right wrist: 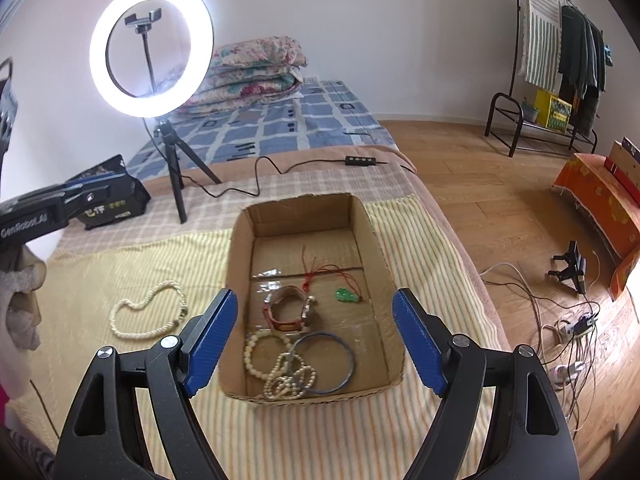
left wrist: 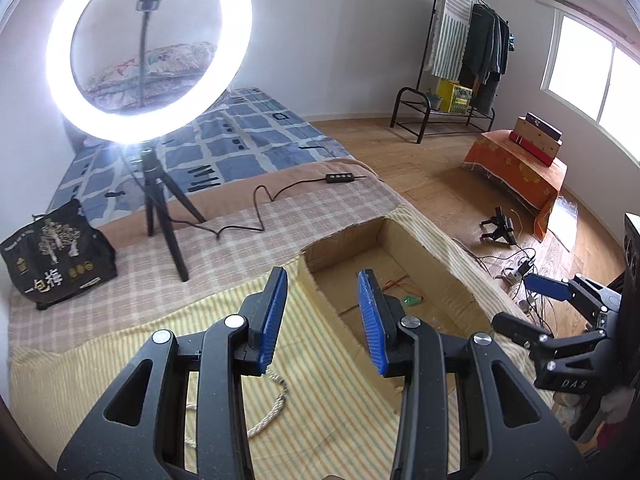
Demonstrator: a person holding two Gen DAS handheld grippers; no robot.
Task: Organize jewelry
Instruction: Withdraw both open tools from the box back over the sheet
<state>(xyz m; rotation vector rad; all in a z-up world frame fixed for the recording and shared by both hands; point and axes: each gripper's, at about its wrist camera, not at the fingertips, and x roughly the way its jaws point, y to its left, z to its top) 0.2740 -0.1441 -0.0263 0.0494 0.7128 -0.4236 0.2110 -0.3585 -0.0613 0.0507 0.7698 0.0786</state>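
Observation:
An open cardboard box sits on the yellow striped cloth. In it lie a red watch, a blue bangle, a pile of pearl strands and a green pendant on red cord. My right gripper hangs open above the box's near end, with nothing between its pads. A pearl necklace lies on the cloth left of the box. My left gripper is above that necklace, jaws apart and empty, partly hiding it. The box is to its right.
A lit ring light on a tripod and a black bag stand on the bed behind the cloth. A cable with a controller crosses the bed. The bed edge drops off on the right to a wooden floor with cables.

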